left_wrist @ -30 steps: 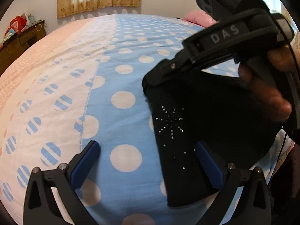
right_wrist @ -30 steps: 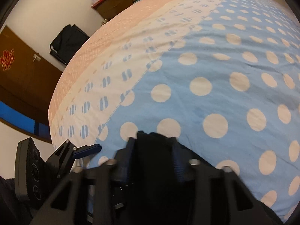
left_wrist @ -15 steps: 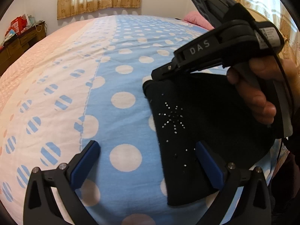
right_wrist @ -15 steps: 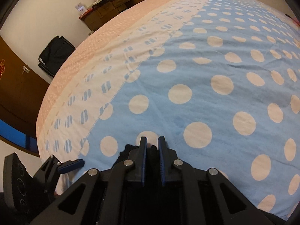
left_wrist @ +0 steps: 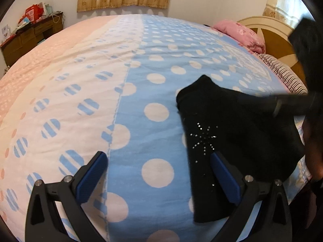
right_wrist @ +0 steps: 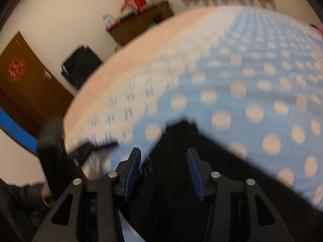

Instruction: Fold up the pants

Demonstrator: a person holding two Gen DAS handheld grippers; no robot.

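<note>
Black pants (left_wrist: 238, 133) are lying bunched on the blue dotted bedspread (left_wrist: 153, 76). The left gripper (left_wrist: 159, 173) is hovering spread wide, its right pad over the pants' edge. The right gripper (right_wrist: 163, 167), jaws just opening, is standing apart above the pants, pinching nothing.

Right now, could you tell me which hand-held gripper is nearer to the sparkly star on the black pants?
Left. Its hand-held gripper hovers open with one finger just below the star; the right one, open, is over the pants, apparently farther away.
</note>
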